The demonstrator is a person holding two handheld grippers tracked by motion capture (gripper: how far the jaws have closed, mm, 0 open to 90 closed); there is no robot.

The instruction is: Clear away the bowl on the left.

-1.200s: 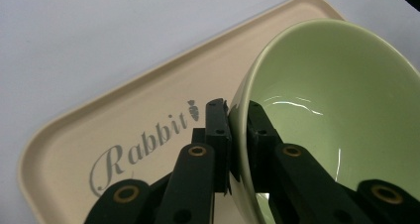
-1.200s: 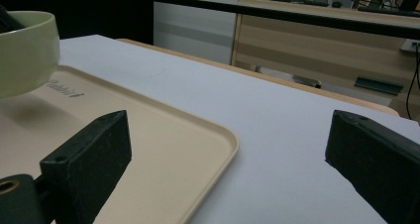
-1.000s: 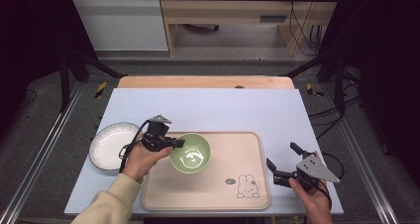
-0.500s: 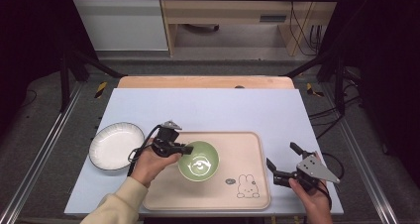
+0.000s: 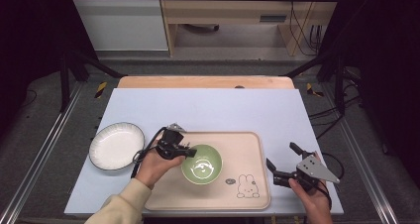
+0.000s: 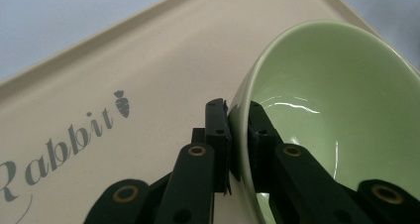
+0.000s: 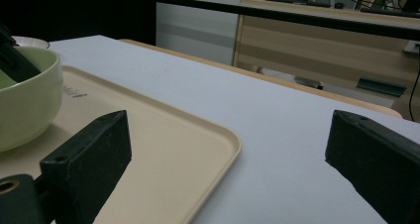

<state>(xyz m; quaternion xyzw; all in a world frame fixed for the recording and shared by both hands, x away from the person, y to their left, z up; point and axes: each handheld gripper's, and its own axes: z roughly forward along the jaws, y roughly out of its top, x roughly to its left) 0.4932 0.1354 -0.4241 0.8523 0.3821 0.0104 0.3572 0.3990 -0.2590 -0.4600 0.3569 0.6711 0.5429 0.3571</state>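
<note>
High view: green bowl (image 5: 201,164) sits on the beige tray (image 5: 250,147), left of tray centre. Left gripper (image 5: 188,152) comes at the bowl from 9 o'clock and is clamped on its rim, left hand (image 5: 154,165) behind it, cream sleeve running to the bottom edge. White plate (image 5: 116,145) lies on the pale blue tabletop (image 5: 223,107) at 9 o'clock of the tray, apart from it. Right gripper (image 5: 282,162) is off the tray at about 4 o'clock of the bowl, over the tabletop just beside the tray's right edge, jaws spread wide with nothing between them; grey three-cornered plate on top, right hand (image 5: 312,196) underneath.

Left gripper view gives what the high view can't: the left gripper's two black jaws pinch the bowl wall, one outside, one inside the glossy green interior (image 6: 327,110). Bowl looks tilted here, but the camera turns with the hand, so can't tell real tilt. Tray surface (image 6: 148,75) carries grey script "Rabbit" with a small carrot mark after the t.

Right gripper view: low side-on look across the tray's rounded corner (image 7: 218,140), bowl (image 7: 25,100) at far left with the tip of a dark jaw inside it. Small dark print on the tray beside the bowl, too small to read.

High view shows a rabbit drawing (image 5: 246,186) on the tray at 5 o'clock of the bowl; text near it unreadable.
</note>
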